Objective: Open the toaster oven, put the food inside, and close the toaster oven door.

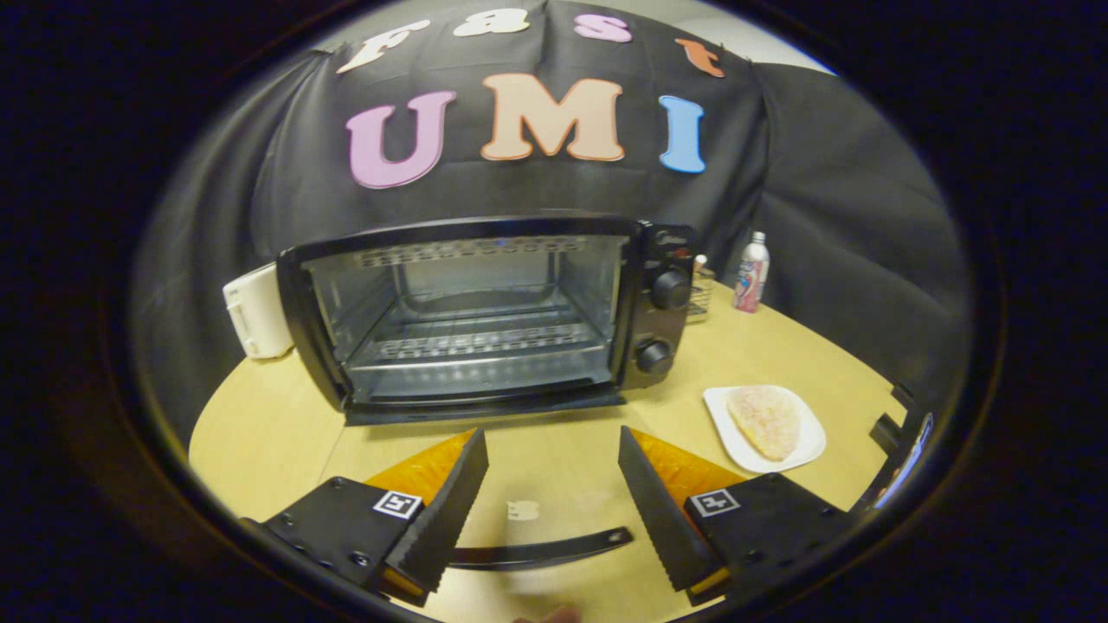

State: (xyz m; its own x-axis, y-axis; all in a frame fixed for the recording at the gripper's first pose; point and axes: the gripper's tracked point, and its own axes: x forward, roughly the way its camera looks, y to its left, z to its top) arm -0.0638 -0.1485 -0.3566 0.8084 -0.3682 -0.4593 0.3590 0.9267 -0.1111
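The black toaster oven [485, 316] stands on a round wooden table [260, 433] with its door swung down flat. Its wire rack and inside walls are in plain sight. The glass door lies toward me, and its black curved handle [541, 549] sits low between my fingers. My gripper [552, 437] is open over that glass door, with nothing between its fingers, tips just short of the oven's mouth. The food [766, 422], a pale crumb-coated piece, rests on a white square plate [805, 446] to the right of the fingers.
A white appliance [255, 311] stands behind the oven's left side. Right of the oven's two knobs are a small wire basket [699, 294] and a plastic bottle [751, 272]. A dark object [900, 437] sits at the table's right edge.
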